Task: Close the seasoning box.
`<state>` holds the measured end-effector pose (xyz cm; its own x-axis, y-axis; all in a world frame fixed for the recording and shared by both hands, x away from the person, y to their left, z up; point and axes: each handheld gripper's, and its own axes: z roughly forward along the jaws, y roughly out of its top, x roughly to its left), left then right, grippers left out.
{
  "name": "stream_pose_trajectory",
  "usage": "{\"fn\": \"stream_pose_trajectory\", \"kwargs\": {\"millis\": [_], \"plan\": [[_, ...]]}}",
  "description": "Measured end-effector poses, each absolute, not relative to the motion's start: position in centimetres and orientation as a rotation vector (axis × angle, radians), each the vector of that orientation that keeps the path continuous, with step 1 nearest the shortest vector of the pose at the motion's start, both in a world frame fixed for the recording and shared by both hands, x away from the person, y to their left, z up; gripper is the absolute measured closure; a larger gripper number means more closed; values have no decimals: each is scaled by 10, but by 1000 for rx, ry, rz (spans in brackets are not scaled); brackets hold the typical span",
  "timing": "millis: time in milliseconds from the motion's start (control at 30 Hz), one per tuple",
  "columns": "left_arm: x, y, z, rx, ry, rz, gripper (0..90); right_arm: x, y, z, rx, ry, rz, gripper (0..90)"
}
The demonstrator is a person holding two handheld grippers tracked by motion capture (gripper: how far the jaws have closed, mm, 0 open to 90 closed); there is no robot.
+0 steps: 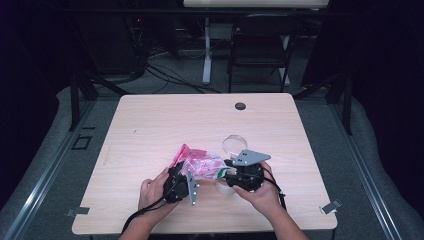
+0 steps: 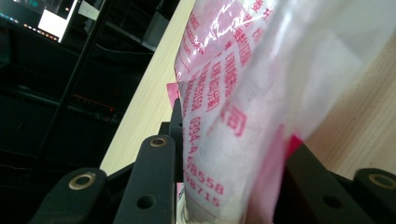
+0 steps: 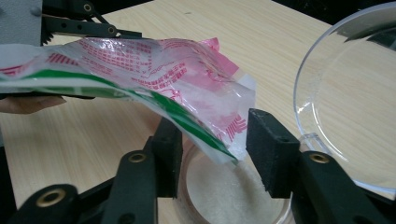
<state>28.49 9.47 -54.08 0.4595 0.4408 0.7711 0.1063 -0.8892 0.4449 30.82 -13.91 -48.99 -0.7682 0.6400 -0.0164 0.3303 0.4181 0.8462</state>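
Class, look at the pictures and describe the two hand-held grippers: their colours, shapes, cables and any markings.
Both the left gripper and the right gripper are black with round bodies. Each carries a grey three-cornered plate dotted with small holes, and a black cable trails from each toward the person. Their flat black jaws have brass-ringed pivot holes. No sleeves show.

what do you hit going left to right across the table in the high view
left hand → left gripper → pink printed bag → right gripper → right hand
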Motion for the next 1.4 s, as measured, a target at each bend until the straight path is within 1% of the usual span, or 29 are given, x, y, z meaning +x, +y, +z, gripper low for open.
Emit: {"fn": "stream_pose_trajectory", "kwargs": {"millis": [33, 67, 100, 233, 433, 467, 567, 1000, 1400], "plan": [[285, 95, -541, 2381, 468, 1395, 717, 308, -139, -490, 840, 2334, 1284, 543], [286, 94, -543, 2348, 484, 1370, 717, 308, -140, -490, 844, 2330, 1289, 540], [286, 95, -542, 2367, 478, 1375, 717, 308, -140, -490, 845, 2329, 1295, 534], [287, 95, -544, 2358, 492, 1357, 717, 309, -142, -489, 857, 2316, 1313, 508], [289, 96, -545, 2349, 508, 1313, 717, 308, -145, -489, 867, 2308, 1317, 503], [290, 95, -548, 2311, 537, 1284, 717, 308, -145, -489, 868, 2304, 1319, 501], [291, 97, -548, 2325, 574, 1204, 717, 308, -146, -488, 865, 2296, 1320, 499], [305, 102, -558, 2337, 696, 955, 724, 308, -150, -486, 869, 2288, 1332, 491], [315, 112, -560, 2278, 791, 819, 742, 309, -154, -484, 894, 2264, 1360, 485]]}}
